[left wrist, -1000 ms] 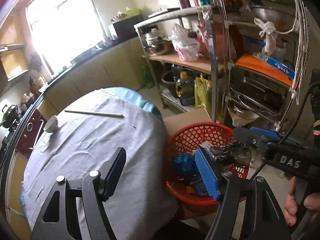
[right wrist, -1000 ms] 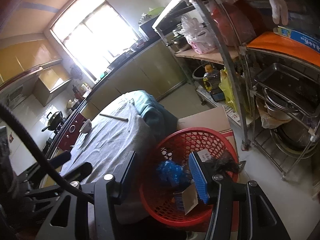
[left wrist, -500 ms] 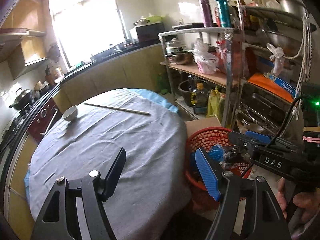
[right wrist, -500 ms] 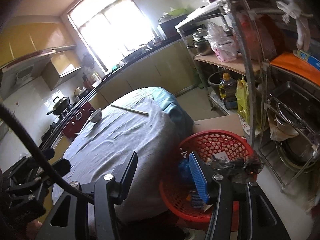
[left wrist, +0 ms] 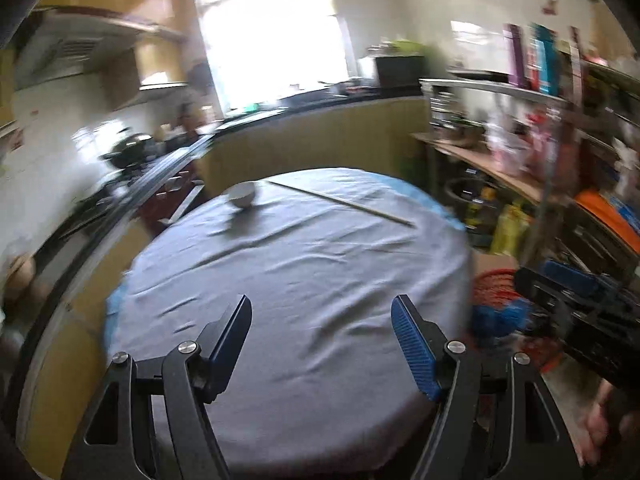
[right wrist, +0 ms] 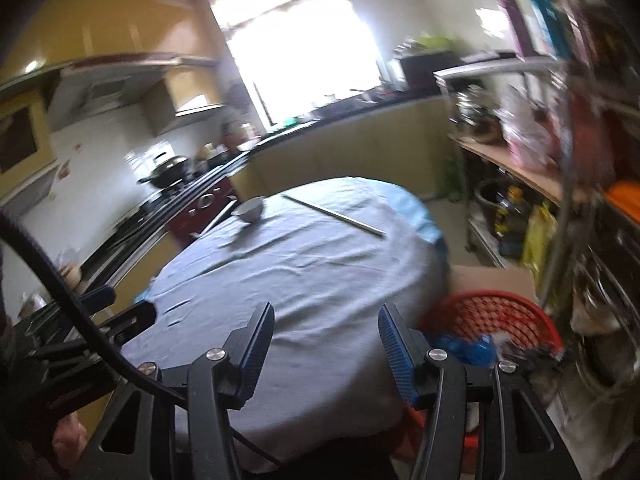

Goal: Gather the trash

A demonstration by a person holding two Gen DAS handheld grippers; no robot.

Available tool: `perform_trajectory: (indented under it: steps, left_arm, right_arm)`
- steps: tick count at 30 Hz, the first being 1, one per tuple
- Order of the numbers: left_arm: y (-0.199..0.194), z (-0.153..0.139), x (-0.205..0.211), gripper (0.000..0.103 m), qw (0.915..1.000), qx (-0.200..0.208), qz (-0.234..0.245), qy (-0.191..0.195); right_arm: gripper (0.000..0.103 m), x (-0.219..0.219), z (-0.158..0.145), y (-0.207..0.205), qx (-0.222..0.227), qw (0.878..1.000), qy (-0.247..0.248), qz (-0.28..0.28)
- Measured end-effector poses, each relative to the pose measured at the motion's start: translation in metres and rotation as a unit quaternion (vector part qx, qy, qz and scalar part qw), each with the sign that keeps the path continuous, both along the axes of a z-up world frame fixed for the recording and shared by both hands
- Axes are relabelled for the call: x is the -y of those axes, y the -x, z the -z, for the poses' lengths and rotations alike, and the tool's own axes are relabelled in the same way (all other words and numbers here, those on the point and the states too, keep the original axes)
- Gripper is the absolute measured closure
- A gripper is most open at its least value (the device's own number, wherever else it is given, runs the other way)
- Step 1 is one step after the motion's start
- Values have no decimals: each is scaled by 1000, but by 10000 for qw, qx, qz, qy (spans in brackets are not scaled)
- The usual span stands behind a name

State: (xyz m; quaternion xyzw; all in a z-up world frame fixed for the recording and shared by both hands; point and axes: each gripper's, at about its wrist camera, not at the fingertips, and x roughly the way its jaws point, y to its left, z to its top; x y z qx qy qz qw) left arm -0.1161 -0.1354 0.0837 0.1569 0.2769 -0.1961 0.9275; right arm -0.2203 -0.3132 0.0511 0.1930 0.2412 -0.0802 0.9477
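So right up close we've got both grippers empty: the left gripper (left wrist: pixel 321 322) has its jaws standing wide with nothing but grey tablecloth (left wrist: pixel 304 280) between them, and the right gripper (right wrist: pixel 326 330) is a bit narrower, also holding nothing. Just past the right one, off the table's edge and lower down, sits the red basket (right wrist: pixel 516 314), which is where the trash is ending up; we can see something blue and crumpled (right wrist: pixel 460 350) in it plus some darker bits we can't make out (everything's smeared with motion blur). It seems to rest on a cardboard box (right wrist: pixel 492 278). Further out on the round table there's a small white bowl (left wrist: pixel 241 195) and, near it but apart, a long thin stick (left wrist: pixel 340 202), chopsticks maybe. We can't see into the bowl from here. Those look like the only things left on top, so our guess is one of them is next. What could go wrong: the stick is thin and flat on loose cloth, so jaws could pinch fabric and drag the bowl along, or the stick could roll off the far edge. Grabbing the bowl by its rim could tip it too.
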Motion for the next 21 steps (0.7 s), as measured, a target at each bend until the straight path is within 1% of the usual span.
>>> perform_trajectory:
  steps: [3, 7, 12, 13, 15, 18, 21]
  left_arm:
    - [-7, -3, -24, 30, 9990, 78, -432, -7]
    - [-14, -7, -57, 30, 9954, 163, -948, 30]
    - [-16, -7, -85, 29, 9911, 249, -1305, 45]
    - [-16, -7, -90, 28, 9905, 253, -1347, 50]
    - [-16, -8, -99, 11, 9895, 279, -1417, 74]
    - [-14, -11, -111, 11, 9877, 381, -1514, 117]
    - [-15, -13, -122, 11, 9869, 331, -1565, 225]
  right_arm:
    - [44, -28, -10, -10, 53, 9995, 168, -275]
    - [42, -61, -19, -22, 62, 9977, 384, -558]
    - [42, -92, -27, -34, 58, 9949, 619, -796]
    - [41, -97, -29, -36, 60, 9946, 634, -819]
    - [41, -105, -32, -42, 59, 9941, 638, -879]
    - [41, -117, -35, -49, 50, 9933, 687, -927]
    - [41, -126, -36, -55, 32, 9926, 699, -990]
